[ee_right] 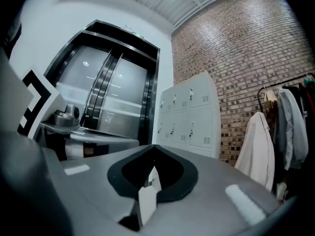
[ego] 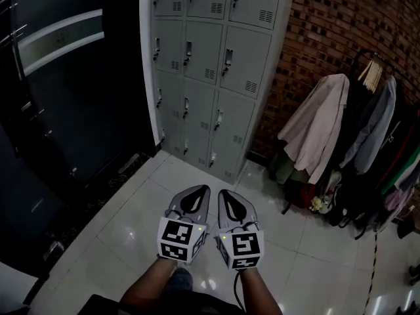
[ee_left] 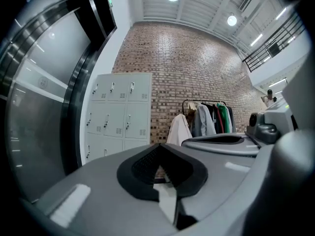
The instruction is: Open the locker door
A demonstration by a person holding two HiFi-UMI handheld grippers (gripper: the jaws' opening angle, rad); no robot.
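A grey bank of lockers (ego: pixel 210 64) stands against the brick wall, all doors closed, each with a small handle at its left edge. It also shows as the lockers (ee_left: pixel 118 114) in the left gripper view and the lockers (ee_right: pixel 189 114) in the right gripper view. My left gripper (ego: pixel 199 190) and right gripper (ego: pixel 222 193) hang side by side over the white tiled floor, well short of the lockers. Both are shut with nothing between their jaws.
A dark glass door (ego: pixel 72 84) stands left of the lockers. A clothes rack (ego: pixel 367 143) hung with coats and jackets stands at the right by the brick wall (ego: pixel 335 31). White floor tiles (ego: pixel 131 228) lie between me and the lockers.
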